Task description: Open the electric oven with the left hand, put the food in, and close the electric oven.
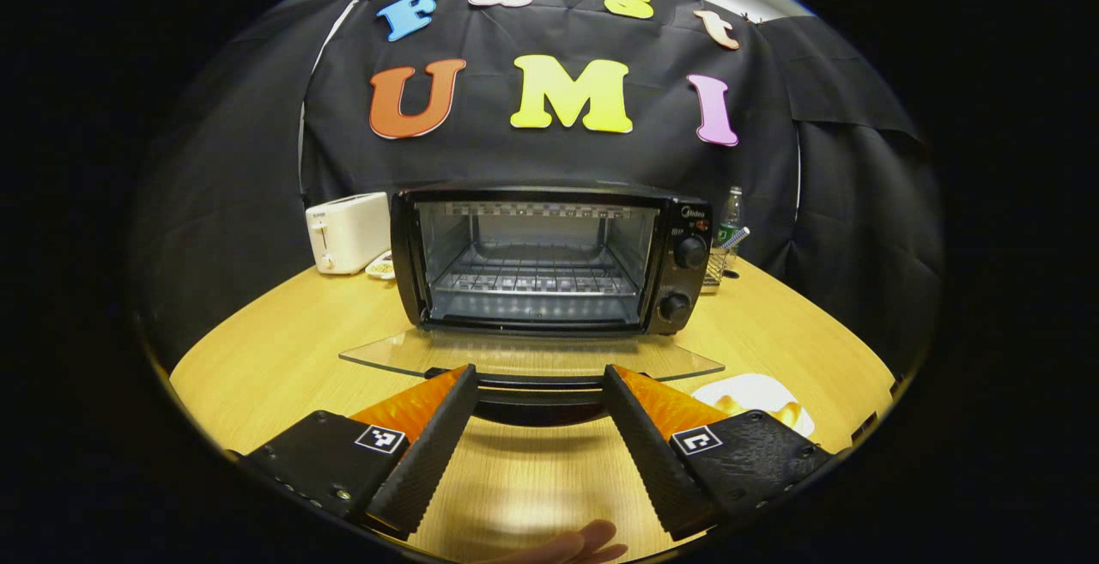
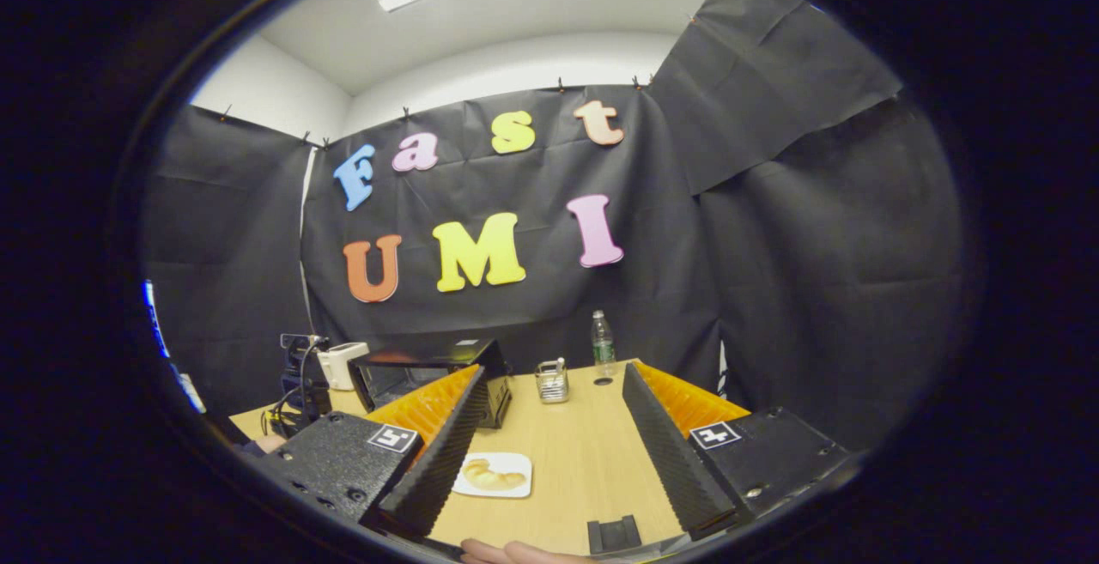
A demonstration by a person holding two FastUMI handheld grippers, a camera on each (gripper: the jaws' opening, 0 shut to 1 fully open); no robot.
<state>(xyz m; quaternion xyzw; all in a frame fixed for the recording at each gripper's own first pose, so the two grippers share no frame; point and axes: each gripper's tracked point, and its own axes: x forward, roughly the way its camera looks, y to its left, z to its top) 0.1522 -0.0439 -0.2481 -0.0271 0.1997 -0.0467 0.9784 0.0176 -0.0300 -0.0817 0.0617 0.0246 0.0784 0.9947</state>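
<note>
The black electric oven point(image 1: 549, 259) stands on the wooden table point(image 1: 283, 349) with its glass door point(image 1: 524, 358) folded down flat, showing a bare wire rack point(image 1: 532, 276) inside. My left gripper point(image 1: 539, 371) is open, its fingers on either side of the door's black handle point(image 1: 537, 397) without pressing it. A croissant on a white plate point(image 1: 755, 394) lies to the right, partly behind my finger. In the right gripper view, the right gripper point(image 2: 554, 371) hangs open above the table, with the croissant point(image 2: 492, 474) near its left finger and the oven point(image 2: 429, 379) beyond.
A white toaster point(image 1: 348, 232) and a small dish point(image 1: 380, 268) sit left of the oven. A water bottle point(image 1: 730, 212) and a wire holder point(image 1: 717, 263) stand at its right. The other gripper with cables point(image 2: 296, 375) shows at the left. Fingertips of a hand point(image 1: 575, 542) rest below.
</note>
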